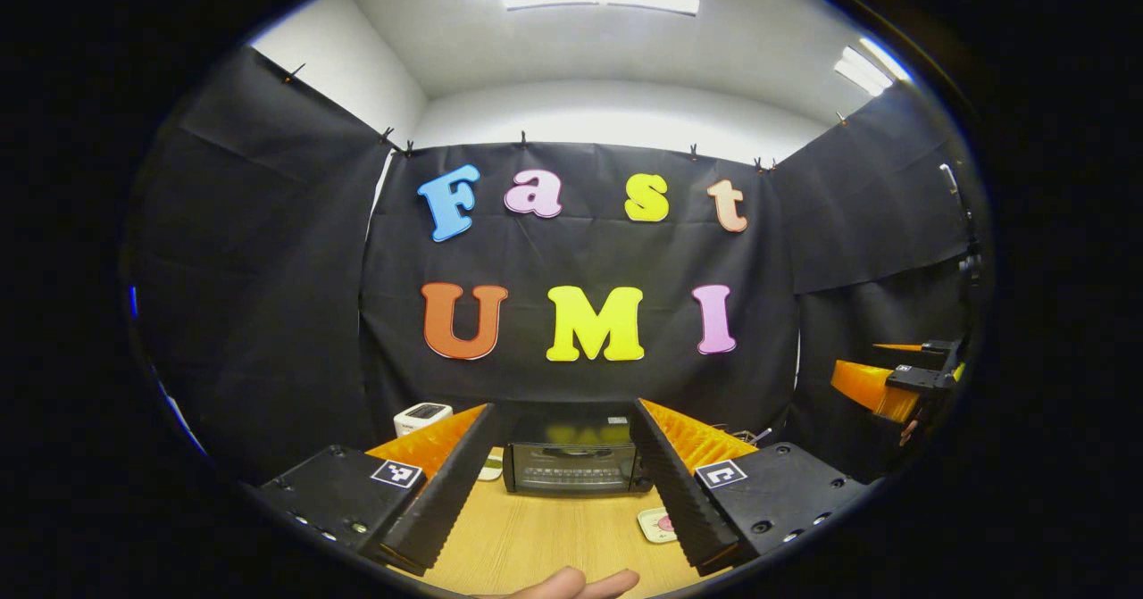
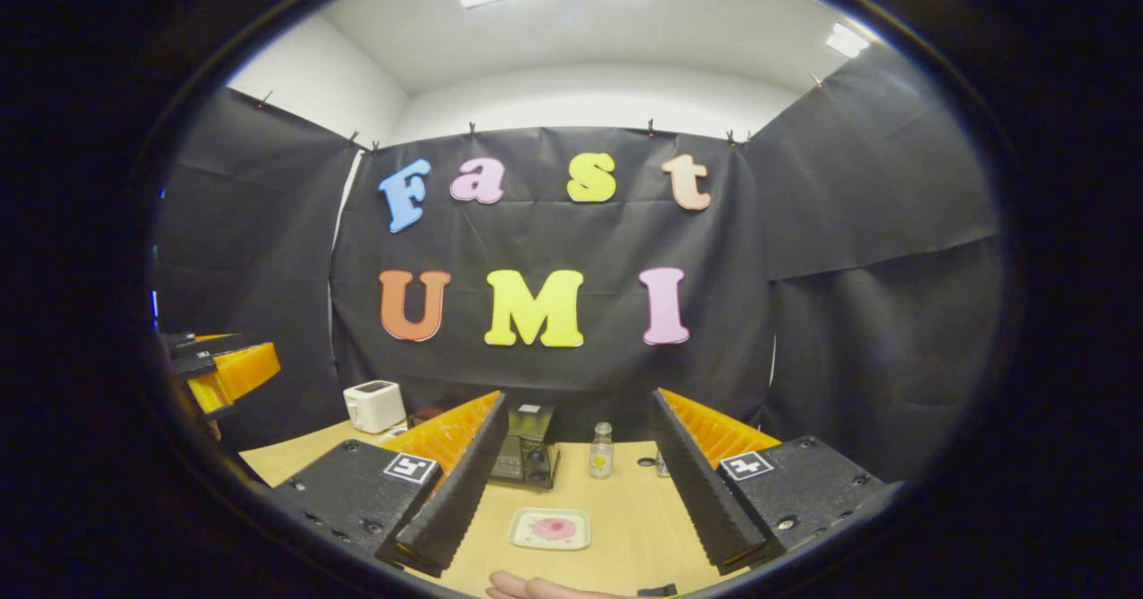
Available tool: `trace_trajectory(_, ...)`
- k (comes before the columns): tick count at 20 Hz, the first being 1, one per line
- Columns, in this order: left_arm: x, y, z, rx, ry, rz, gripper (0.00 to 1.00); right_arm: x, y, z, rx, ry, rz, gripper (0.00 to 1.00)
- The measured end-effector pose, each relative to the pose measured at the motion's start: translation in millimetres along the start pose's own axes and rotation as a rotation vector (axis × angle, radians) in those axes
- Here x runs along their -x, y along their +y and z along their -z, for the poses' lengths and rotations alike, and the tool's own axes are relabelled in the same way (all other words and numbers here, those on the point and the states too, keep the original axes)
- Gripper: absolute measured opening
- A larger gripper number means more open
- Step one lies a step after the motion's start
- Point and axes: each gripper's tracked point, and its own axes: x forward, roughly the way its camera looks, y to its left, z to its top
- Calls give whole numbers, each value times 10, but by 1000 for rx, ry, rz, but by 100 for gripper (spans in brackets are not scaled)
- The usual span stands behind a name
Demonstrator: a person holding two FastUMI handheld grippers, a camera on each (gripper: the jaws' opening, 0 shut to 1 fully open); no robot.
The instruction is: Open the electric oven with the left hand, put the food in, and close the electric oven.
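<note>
Nothing of the task looks done yet. Oven [image 1: 571,467] sits at the table's [image 1: 536,536] far edge against the wall, door shut. Food on a small plate [image 2: 550,528] lies on the table in front of it, untouched. Left gripper [image 1: 561,483] and right gripper [image 2: 571,492] both gape wide, empty, well short of the oven. Opening, loading and closing all remain.

Legible text: none you could read. Each tool's body carried a square black-and-white coded marker: left tool [image 1: 561,483], right tool [image 2: 571,488]. A small pale sticker sat on the electric oven [image 1: 571,467], too small to read.
</note>
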Motion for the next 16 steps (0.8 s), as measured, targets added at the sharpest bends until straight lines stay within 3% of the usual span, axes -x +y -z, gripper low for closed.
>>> trace_trajectory(8, -105, 148, 118, 5, 21, -37, 95, -140, -167, 81, -11, -7, 32, 95)
trace_trajectory(10, -199, 165, 187, 11, 29, -30, 95, -217, -227, 77, -4, -30, 51, 95)
trace_trajectory(11, -247, 176, 220, 15, 35, -27, 100, -266, -256, 65, -2, -37, 58, 95)
trace_trajectory(12, -319, 183, 240, 19, 35, -25, 95, -310, -290, 73, 2, -42, 63, 95)
trace_trajectory(16, -732, 175, 451, 28, 67, -16, 95, -543, -425, 17, -1, -65, 76, 100)
